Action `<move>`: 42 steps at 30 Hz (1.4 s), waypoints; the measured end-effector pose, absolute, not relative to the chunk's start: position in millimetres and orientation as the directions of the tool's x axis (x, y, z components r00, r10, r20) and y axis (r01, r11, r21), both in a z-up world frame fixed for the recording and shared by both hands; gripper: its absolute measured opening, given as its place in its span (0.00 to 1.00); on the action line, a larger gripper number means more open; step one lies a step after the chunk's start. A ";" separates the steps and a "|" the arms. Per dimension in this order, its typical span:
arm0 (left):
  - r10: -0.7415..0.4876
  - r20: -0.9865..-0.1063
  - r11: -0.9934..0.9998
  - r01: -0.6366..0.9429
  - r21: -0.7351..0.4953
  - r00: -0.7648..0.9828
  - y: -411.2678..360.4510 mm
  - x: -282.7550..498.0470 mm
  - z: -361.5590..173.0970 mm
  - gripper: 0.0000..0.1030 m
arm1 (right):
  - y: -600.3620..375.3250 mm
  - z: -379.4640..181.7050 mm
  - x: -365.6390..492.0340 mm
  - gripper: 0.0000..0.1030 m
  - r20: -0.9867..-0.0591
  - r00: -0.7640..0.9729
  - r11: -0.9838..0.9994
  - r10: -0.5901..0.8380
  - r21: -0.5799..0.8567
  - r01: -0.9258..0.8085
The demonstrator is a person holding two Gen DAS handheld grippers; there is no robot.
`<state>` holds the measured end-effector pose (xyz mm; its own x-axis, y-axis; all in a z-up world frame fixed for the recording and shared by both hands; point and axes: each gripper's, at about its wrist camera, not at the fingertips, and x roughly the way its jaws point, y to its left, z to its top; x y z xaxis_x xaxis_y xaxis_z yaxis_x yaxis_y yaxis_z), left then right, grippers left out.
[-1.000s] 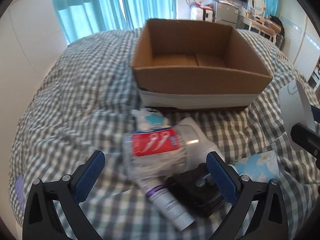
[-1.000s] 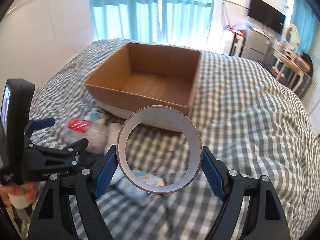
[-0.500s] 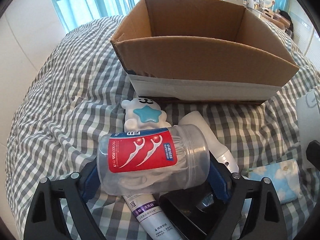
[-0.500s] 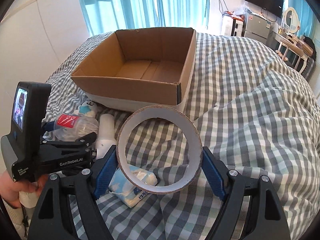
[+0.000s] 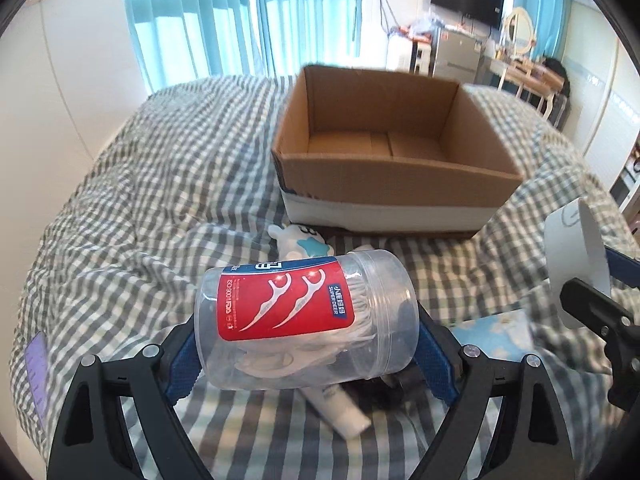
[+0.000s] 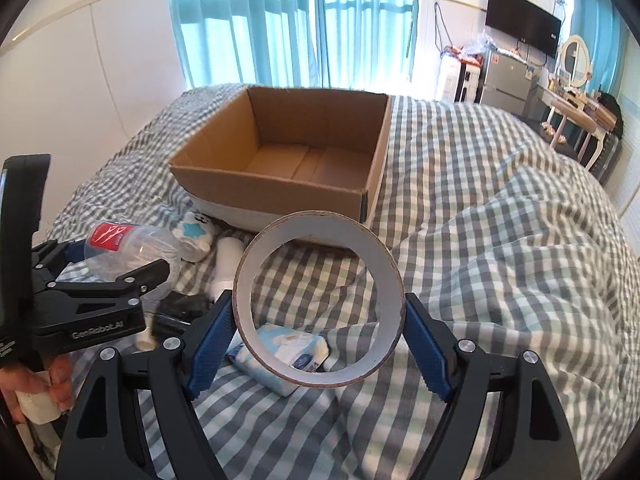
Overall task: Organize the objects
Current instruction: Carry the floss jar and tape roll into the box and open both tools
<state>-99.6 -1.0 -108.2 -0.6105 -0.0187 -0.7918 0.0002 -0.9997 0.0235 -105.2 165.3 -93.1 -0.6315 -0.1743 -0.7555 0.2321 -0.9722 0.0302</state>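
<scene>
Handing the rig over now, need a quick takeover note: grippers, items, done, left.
Left hand-held gripper: shut on the floss pick jar, lifted off the bed.
Right hand-held gripper: shut on the tape roll.
Cardboard box: open, nothing inside.
On the checkered duvet near the box: bear toy, white tube, tissue pack, black item.
Done: two picks. Left: drop both in the box, then the rest.
</scene>
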 end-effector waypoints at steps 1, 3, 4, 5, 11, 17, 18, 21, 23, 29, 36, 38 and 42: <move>-0.016 -0.781 -1.000 0.003 0.018 -0.624 -3.3 -94.1 -100.9 0.89 | 164.6 -88.2 -100.7 0.78 -0.747 -0.640 -0.971 -0.178 0.029 0.235; -0.013 -0.766 -1.000 0.008 0.010 -0.643 -8.0 -87.7 -90.6 0.89 | 162.6 -76.1 -93.8 0.78 -0.734 -0.654 -0.970 -0.183 0.027 0.242; -0.009 -0.754 -1.000 0.008 0.005 -0.657 -9.6 -83.2 -83.3 0.89 | 161.4 -67.9 -88.9 0.78 -0.723 -0.666 -0.969 -0.184 0.021 0.245; -0.005 -0.741 -1.000 0.008 0.000 -0.672 -11.1 -78.3 -75.0 0.88 | 161.2 -62.5 -85.9 0.78 -0.716 -0.674 -0.969 -0.183 0.016 0.246; 0.015 -0.657 -1.000 -0.006 -0.015 -0.754 -21.9 -63.6 -24.3 0.88 | 155.2 -13.3 -61.9 0.78 -0.644 -0.739 -0.963 -0.198 -0.012 0.268; 0.041 -0.567 -0.999 -0.049 -0.002 -0.823 -18.9 -63.9 33.3 0.88 | 145.9 40.2 -55.3 0.78 -0.567 -0.786 -0.950 -0.246 -0.018 0.311; 0.054 -0.554 -0.998 -0.060 -0.006 -0.830 -17.7 -67.6 42.9 0.88 | 143.5 48.3 -56.6 0.78 -0.554 -0.794 -0.948 -0.251 -0.025 0.317; 0.083 -0.528 -0.996 -0.093 -0.009 -0.845 -13.8 -81.6 62.7 0.88 | 139.2 70.5 -72.6 0.78 -0.532 -0.792 -0.936 -0.299 0.001 0.352; 0.083 -0.518 -0.995 -0.101 0.006 -0.851 -10.6 -95.3 70.4 0.88 | 138.0 79.9 -86.0 0.78 -0.524 -0.793 -0.934 -0.310 0.013 0.357; 0.065 -0.534 -0.993 -0.108 0.049 -0.843 -0.6 -154.5 71.6 0.88 | 142.7 93.1 -145.7 0.78 -0.535 -0.779 -0.934 -0.326 0.055 0.353; 0.098 -0.567 -0.984 -0.166 0.069 -0.818 16.7 -223.7 36.2 0.88 | 157.9 66.0 -238.3 0.78 -0.602 -0.737 -0.946 -0.307 0.106 0.308; 0.113 -0.587 -0.977 -0.196 0.080 -0.802 21.6 -244.3 19.7 0.88 | 159.1 52.5 -257.0 0.78 -0.618 -0.731 -0.951 -0.288 0.094 0.294; 0.152 -0.637 -0.962 -0.262 0.081 -0.756 32.9 -272.8 -16.1 0.88 | 160.3 22.0 -293.8 0.78 -0.656 -0.700 -0.954 -0.284 0.116 0.278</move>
<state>-272.8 32.9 -16.1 -0.7557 0.1522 -0.6370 -0.2621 -0.9616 0.0812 -293.8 160.3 22.0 -0.6997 -0.2837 -0.6557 0.2783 -0.9535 0.1156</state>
